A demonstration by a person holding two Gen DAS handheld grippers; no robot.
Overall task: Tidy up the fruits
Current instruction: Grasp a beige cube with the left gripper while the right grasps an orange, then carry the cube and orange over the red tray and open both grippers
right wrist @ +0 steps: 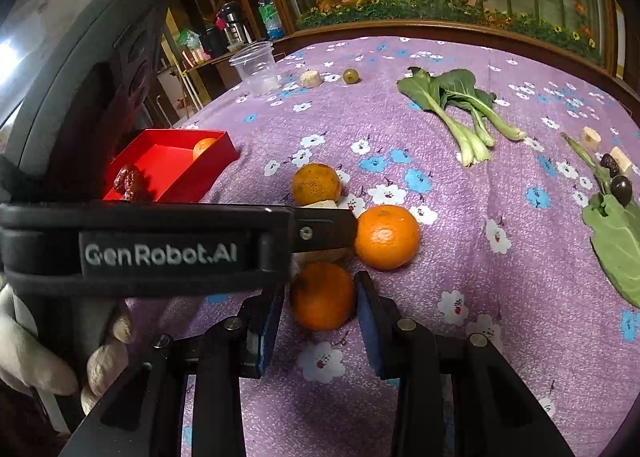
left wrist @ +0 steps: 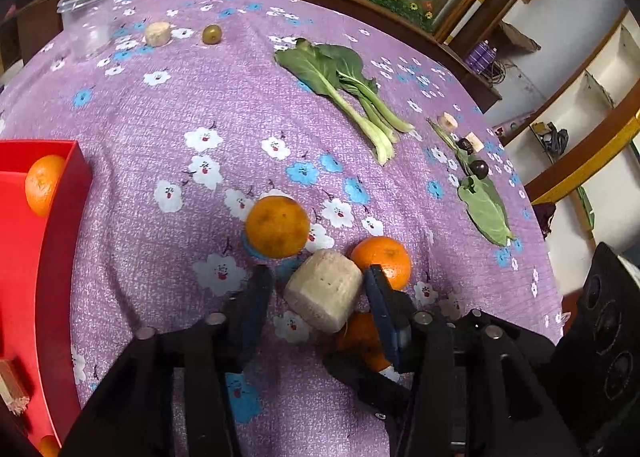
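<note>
My left gripper (left wrist: 318, 289) is open around a pale beige cylinder chunk (left wrist: 323, 289) on the purple flowered cloth; the left finger stands a little apart from it. Two oranges lie just beyond it: a dull one (left wrist: 277, 226) and a bright one (left wrist: 382, 261). A third orange (left wrist: 360, 337) sits under the right finger. My right gripper (right wrist: 320, 305) is open around that third orange (right wrist: 322, 296). The bright orange (right wrist: 387, 237) and the dull orange (right wrist: 315, 184) lie past it. The left gripper's finger (right wrist: 320, 231) crosses this view. A red tray (left wrist: 44, 257) at left holds an orange (left wrist: 42, 183).
Bok choy (left wrist: 352, 97) lies at mid right. A leaf (left wrist: 486, 209), dark fruits (left wrist: 478, 168) and small pale chunks (left wrist: 448, 122) are at the far right. A clear plastic cup (left wrist: 88, 15), a pale chunk (left wrist: 157, 33) and a green fruit (left wrist: 211, 34) stand at the back left.
</note>
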